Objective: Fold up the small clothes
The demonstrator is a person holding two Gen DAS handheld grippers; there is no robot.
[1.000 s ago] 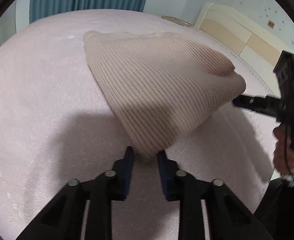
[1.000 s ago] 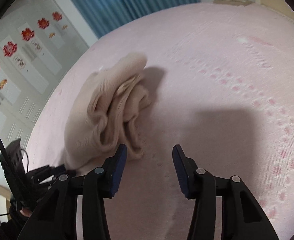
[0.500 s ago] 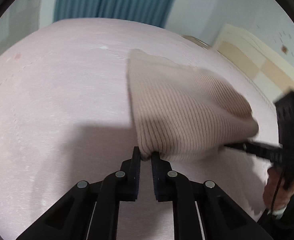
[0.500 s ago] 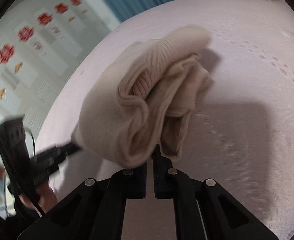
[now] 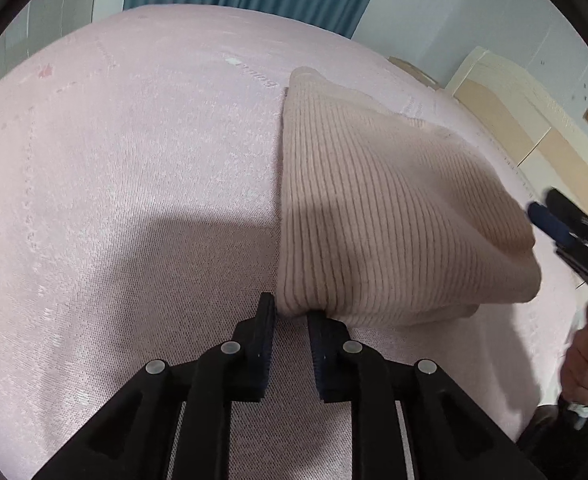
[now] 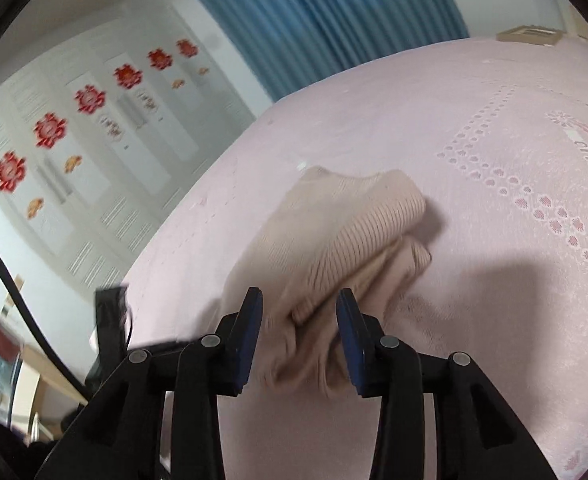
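I am pinching a corner of the beige ribbed knit garment [image 5: 393,216] in my left gripper [image 5: 290,322], its fingers nearly closed on the fabric just ahead of them. My right gripper [image 6: 298,314] is standing clearly parted, with bunched, blurred knit lying between its fingers; I cannot tell whether it is touching them. The garment is lying doubled on the pink patterned bedspread [image 5: 134,160] ahead of both grippers. I judge one fold made, with flattening and further folds left.
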